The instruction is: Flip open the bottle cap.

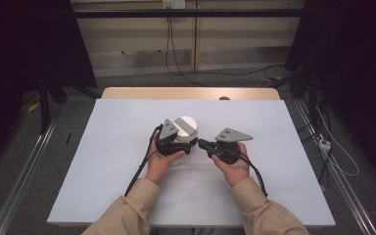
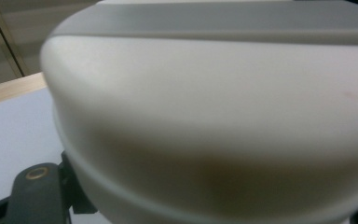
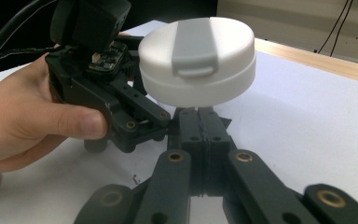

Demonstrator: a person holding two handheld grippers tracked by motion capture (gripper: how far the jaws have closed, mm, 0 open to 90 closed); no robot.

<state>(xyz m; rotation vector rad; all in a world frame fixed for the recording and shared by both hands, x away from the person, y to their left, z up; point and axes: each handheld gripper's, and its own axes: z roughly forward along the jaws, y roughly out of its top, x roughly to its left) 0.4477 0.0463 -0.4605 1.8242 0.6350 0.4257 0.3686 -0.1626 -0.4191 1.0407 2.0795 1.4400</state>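
Right gripper view: left claw (image 3: 135, 100) is clamping the white round container (image 3: 196, 60); right claw (image 3: 199, 126) is sitting closed, empty, just below it. Looks light, rigid, slick; gripping the side wall seems best.

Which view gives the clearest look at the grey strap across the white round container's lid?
The right gripper view: the grey strap runs across the top of the white round container, sharp, its rounded end in sight. The high view shows it small and far off. The left gripper view shows it as a blurred grey band.
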